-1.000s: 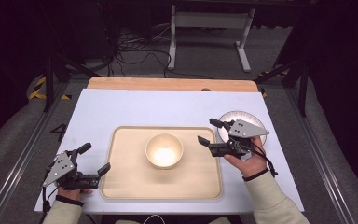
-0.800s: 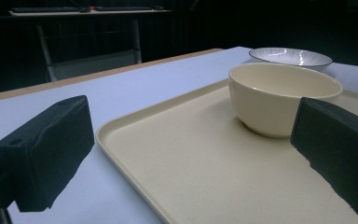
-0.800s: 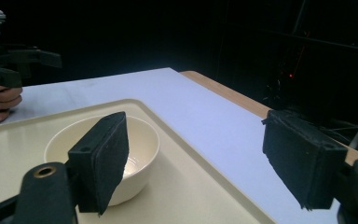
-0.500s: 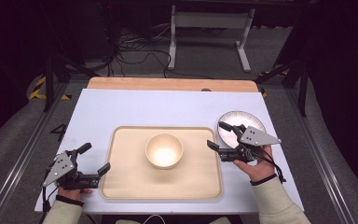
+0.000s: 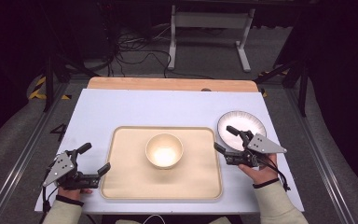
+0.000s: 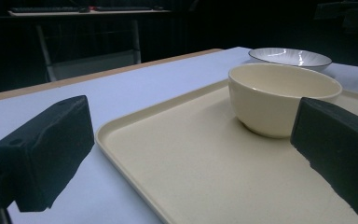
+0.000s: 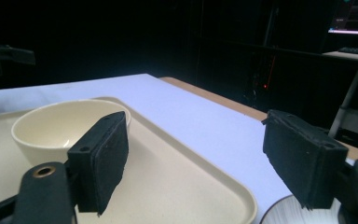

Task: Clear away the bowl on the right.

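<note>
Bowl (image 5: pixel 164 150) sits upright and empty mid-tray, a touch toward the far side. Tray (image 5: pixel 121 186) lies on the white table (image 5: pixel 121 107). Plate (image 5: pixel 249 122) rests on the table just right of the tray, off it.

Your right gripper (image 5: pixel 227 139) hovers right of the bowl, over the tray's right edge and the plate's near rim, jaws spread wide, grasping nothing. It points at the bowl; in the right gripper view the bowl (image 7: pixel 56 126) shows past the left jaw, not between the two. Your left gripper (image 5: pixel 94 159) hangs left of the bowl at the tray's left edge, jaws likewise released and empty; in the left gripper view the bowl (image 6: pixel 279 93) stands well ahead.

Risks, as a judgement: the bowl is round and smooth, so a rim pinch from one side could slip or tip it. Coming in low from the right, your lower jaw could catch the tray lip and shove the tray. Swinging back could clip the plate.

Hard to tell: how high the right gripper rides above the plate; whether it touches is unclear. The plate's near rim is covered by that gripper. Background beyond the table is dark.
</note>
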Motion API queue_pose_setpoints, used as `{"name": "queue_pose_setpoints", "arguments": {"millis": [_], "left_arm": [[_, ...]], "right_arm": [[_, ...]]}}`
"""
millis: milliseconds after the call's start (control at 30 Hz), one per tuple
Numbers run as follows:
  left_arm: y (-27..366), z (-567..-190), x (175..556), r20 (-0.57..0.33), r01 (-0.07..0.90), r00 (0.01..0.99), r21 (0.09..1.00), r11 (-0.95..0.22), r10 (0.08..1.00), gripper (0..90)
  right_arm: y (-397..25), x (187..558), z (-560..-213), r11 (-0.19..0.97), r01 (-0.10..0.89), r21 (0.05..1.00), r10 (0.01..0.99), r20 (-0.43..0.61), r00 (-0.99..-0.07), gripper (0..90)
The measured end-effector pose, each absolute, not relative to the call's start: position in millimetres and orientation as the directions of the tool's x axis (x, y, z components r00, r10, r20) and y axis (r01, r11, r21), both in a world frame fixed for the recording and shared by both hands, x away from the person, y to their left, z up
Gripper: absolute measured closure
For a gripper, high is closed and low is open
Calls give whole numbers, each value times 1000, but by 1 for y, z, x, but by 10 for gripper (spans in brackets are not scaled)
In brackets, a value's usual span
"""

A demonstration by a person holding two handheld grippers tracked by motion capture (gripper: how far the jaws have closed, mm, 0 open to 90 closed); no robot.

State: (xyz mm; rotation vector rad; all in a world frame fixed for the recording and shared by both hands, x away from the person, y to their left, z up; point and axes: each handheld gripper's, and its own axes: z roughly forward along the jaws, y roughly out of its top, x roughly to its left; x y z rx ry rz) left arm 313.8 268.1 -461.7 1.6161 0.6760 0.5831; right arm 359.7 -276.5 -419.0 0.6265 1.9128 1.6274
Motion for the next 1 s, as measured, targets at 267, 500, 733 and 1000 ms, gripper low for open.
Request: {"name": "queue_pose_setpoints", "arguments": {"millis": [267, 500, 733, 1000], "left_arm": [[268, -462, 314, -1, 102, 702, 990, -100, 712, 2], [268, -462, 314, -1, 103, 703, 990, -100, 711, 2], [268, -462, 314, -1, 102, 702, 990, -98, 712, 2], [268, -462, 314, 0, 101, 703, 990, -100, 711, 2]], "right_arm": [[-278, 359, -435, 163, 36, 986, 676, -85, -732, 230], [-284, 361, -451, 162, 76, 984, 696, -59, -715, 232], [-286, 360, -458, 217, 39, 975, 722, -134, -679, 229], [-287, 361, -458, 198, 43, 979, 723, -116, -681, 225]]}}
